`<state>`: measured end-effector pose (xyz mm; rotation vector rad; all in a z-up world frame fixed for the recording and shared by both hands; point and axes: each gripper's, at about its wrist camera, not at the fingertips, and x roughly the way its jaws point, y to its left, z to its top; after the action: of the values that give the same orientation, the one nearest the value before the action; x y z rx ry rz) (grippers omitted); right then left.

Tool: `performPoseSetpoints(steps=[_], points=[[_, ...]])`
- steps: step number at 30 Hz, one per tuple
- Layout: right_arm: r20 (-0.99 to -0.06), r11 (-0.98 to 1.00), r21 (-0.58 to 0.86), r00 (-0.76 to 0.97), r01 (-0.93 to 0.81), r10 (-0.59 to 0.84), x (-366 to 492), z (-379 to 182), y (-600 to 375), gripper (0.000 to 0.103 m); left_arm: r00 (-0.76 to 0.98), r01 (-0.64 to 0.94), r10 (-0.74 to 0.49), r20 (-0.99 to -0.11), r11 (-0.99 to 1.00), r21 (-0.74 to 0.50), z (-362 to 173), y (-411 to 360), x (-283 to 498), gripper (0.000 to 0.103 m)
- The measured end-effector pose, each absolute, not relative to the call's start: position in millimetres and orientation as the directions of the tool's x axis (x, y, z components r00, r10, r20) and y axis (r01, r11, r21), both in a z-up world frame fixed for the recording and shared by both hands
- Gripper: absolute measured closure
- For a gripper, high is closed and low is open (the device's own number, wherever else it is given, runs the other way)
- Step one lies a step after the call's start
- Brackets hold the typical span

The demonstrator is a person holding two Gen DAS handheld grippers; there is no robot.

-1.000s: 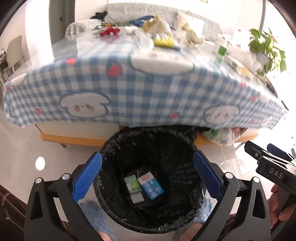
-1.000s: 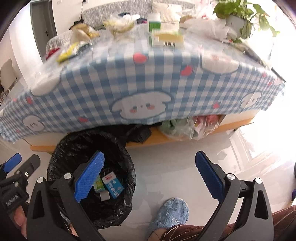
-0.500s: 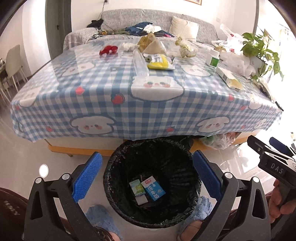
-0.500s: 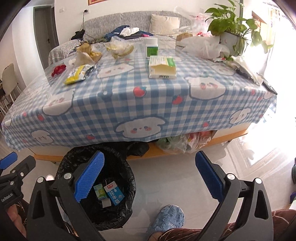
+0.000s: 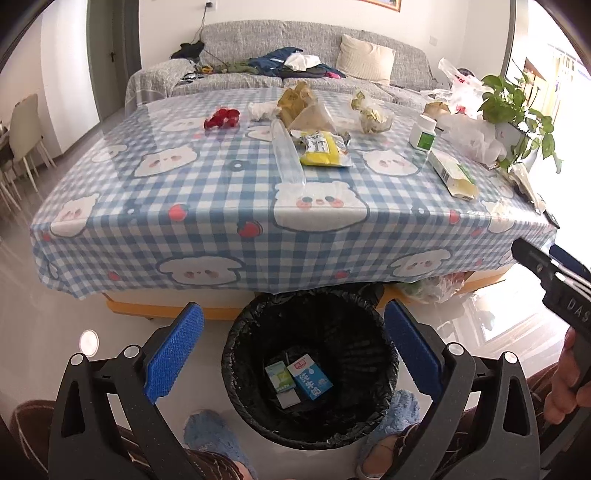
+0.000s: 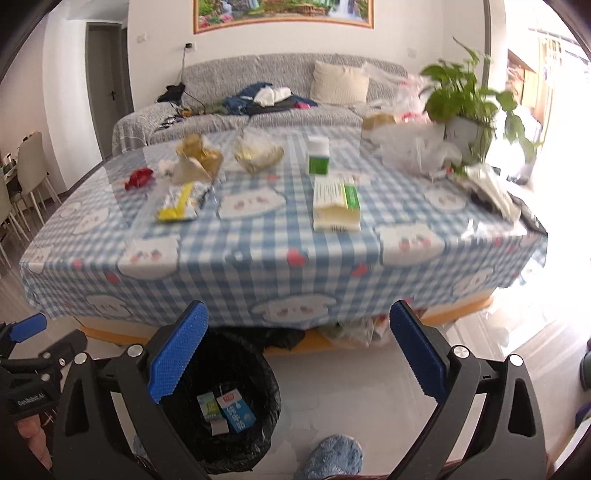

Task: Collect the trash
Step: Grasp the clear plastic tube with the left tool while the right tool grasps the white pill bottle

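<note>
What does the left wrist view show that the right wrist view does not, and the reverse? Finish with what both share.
Left only: a clear plastic bottle lying plainly visible on the tablecloth.
Right only: a framed picture on the wall above the sofa.
Both: the black-lined bin holding a blue carton, the yellow packet, and the potted plant.

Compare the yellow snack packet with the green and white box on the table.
The yellow snack packet is a soft, crinkled pouch; the green and white box is stiff and straight-edged. The packet lies near the middle of the table, against a clear plastic bottle; the box lies toward the right side, near a white bottle. Both lie flat, not yet binned.
</note>
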<state>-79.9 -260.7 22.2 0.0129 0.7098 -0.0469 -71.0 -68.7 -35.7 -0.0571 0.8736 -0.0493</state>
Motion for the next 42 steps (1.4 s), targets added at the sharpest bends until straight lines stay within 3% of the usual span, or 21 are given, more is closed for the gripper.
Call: performPoseSetpoints(steps=[11, 42], points=[[-0.633, 1.0, -0.012, 0.774, 0.028, -0.029, -41.6, 51.1, -257.2, 0.008, 0.626, 0.007, -0.051, -0.778, 0.998, -0.06, -18.6, -63.9, -24.5, 0.009], [-0.665, 0.998, -0.017, 0.744, 0.067, -0.061, 107.5, 47.1, -281.0, 0.008, 0.557, -0.007, -0.014, -0.831, 1.0, -0.021, -28.3, -57.3, 121.1, 0.011]])
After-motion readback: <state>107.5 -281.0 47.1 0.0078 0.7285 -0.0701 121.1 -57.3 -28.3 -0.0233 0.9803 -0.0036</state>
